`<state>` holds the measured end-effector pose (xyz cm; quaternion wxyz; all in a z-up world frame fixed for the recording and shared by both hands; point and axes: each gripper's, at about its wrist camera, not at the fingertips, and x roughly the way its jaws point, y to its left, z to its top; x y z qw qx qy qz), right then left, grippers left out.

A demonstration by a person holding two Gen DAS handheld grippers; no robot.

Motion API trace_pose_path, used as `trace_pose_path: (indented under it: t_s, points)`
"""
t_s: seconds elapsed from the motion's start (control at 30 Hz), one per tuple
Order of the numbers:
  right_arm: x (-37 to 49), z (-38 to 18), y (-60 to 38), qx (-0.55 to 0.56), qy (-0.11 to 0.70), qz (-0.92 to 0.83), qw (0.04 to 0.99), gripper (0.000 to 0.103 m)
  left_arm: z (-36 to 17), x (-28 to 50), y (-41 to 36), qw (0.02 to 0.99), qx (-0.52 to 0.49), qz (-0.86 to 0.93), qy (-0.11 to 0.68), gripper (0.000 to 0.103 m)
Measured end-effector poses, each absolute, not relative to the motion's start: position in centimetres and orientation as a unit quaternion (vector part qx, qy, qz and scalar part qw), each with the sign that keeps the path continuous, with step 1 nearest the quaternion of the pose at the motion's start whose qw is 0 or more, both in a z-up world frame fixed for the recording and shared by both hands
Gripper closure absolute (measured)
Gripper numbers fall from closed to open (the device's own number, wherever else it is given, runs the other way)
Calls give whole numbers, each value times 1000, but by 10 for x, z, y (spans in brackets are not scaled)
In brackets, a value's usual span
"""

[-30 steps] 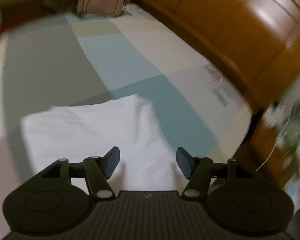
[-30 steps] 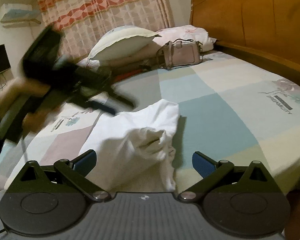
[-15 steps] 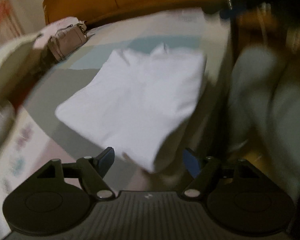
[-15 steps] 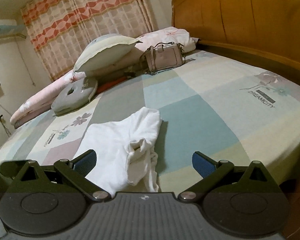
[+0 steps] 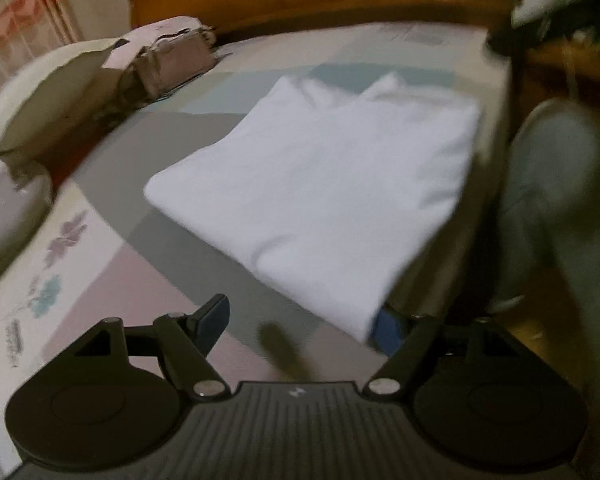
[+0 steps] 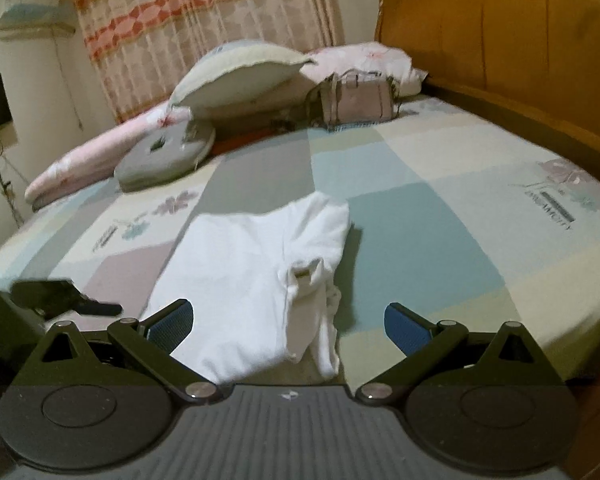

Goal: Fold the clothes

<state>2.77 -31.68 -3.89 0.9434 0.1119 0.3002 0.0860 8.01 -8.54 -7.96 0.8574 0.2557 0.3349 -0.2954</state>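
White folded shirt [image 5: 320,192] lies on the patchwork bed [image 6: 420,208], just ahead of both my tongs. Left tongs [image 5: 300,322] have just been spreading, shirt's near corner hanging by one pad, ungripped. Right tongs [image 6: 288,322] gape wide, holding nothing.

A home bedroom: bed [image 6: 440,216], pillows [image 6: 240,72], patterned curtains [image 6: 204,12].
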Motion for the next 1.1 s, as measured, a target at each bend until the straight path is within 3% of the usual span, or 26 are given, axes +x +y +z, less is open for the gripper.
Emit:
trace_pose_path:
  t_s: [0.07, 0.2, 0.3, 0.37, 0.4, 0.43, 0.63, 0.67, 0.73, 0.77, 0.9, 1.1]
  points:
    - [33, -45, -315, 111, 311, 96, 939, 1, -65, 80, -75, 857, 228, -318, 336, 27]
    - [46, -56, -309, 111, 329, 116, 931, 38, -35, 96, -63, 869, 170, -335, 322, 27]
    - [64, -63, -302, 117, 336, 130, 926, 52, -28, 120, -74, 879, 138, -339, 305, 26]
    - [73, -69, -301, 122, 345, 123, 922, 70, -35, 140, -87, 882, 117, -342, 303, 26]
    - [78, -73, -302, 124, 354, 117, 920, 93, -38, 149, -93, 883, 107, -343, 302, 26]
    - [82, -77, -303, 127, 362, 112, 917, 97, -41, 159, -100, 884, 96, -344, 301, 26]
    - [83, -92, -324, 161, 394, 95, 900, 98, -88, 214, -111, 886, 53, -303, 348, 31]
    - [81, -93, -330, 171, 398, 97, 896, 94, -89, 216, -109, 887, 49, -298, 348, 31]
    - [78, -84, -336, 172, 387, 95, 901, 64, -92, 220, -104, 891, 41, -290, 347, 31]
    - [82, -78, -340, 175, 376, 94, 905, 60, -94, 222, -102, 893, 37, -285, 347, 31]
    - [105, -61, -355, 180, 339, 89, 919, 59, -86, 227, -91, 897, 13, -309, 316, 31]
    - [181, -71, -343, 153, 345, 88, 922, 59, -108, 255, -91, 897, 43, -269, 347, 34]
